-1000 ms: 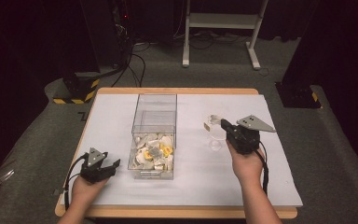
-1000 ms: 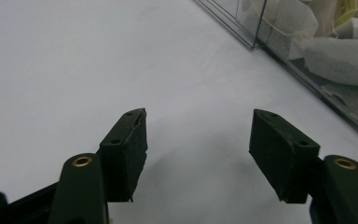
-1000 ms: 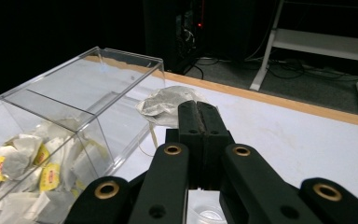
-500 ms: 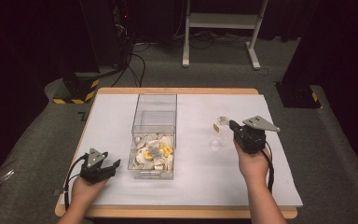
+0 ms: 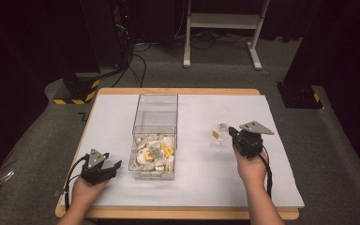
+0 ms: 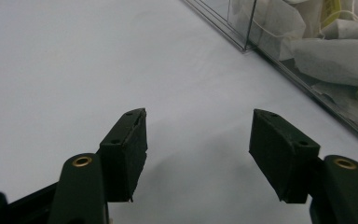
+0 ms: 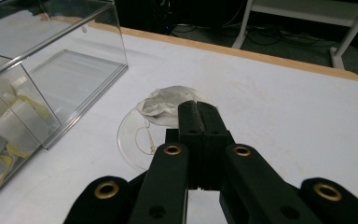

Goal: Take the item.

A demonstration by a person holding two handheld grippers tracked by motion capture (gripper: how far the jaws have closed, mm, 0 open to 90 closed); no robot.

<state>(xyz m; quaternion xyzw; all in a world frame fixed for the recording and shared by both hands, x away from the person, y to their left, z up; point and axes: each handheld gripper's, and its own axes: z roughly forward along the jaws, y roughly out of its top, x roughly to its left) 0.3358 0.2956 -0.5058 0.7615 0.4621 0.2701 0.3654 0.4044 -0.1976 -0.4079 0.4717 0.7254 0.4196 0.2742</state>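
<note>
A white tea bag [image 5: 222, 126] with a yellow tag [image 5: 214, 135] hangs from the tips of my right gripper [image 5: 231, 130], which is shut on it just above a small clear dish [image 5: 215, 146]. In the right gripper view the jaws are pressed together [image 7: 199, 106], with the tea bag [image 7: 165, 103] at their tips over the dish [image 7: 133, 140]. A clear plastic box [image 5: 155, 96] in the middle of the table holds several tea bags [image 5: 155, 152] at its near end. My left gripper [image 5: 115, 165] rests open near the box's near left corner, nothing between its jaws [image 6: 198, 135].
A white sheet [image 5: 197, 178] covers the wooden table [image 5: 178, 213]. The box wall [image 6: 307, 84] runs close to the right of the left jaws, and the box [image 7: 74, 60] stands left of the dish. Behind the table are a white stand [image 5: 220, 23] and cables on the floor.
My right gripper has come down and shifted a little to the right with the tea bag, bringing it closer to the dish. The left gripper has stayed still.
</note>
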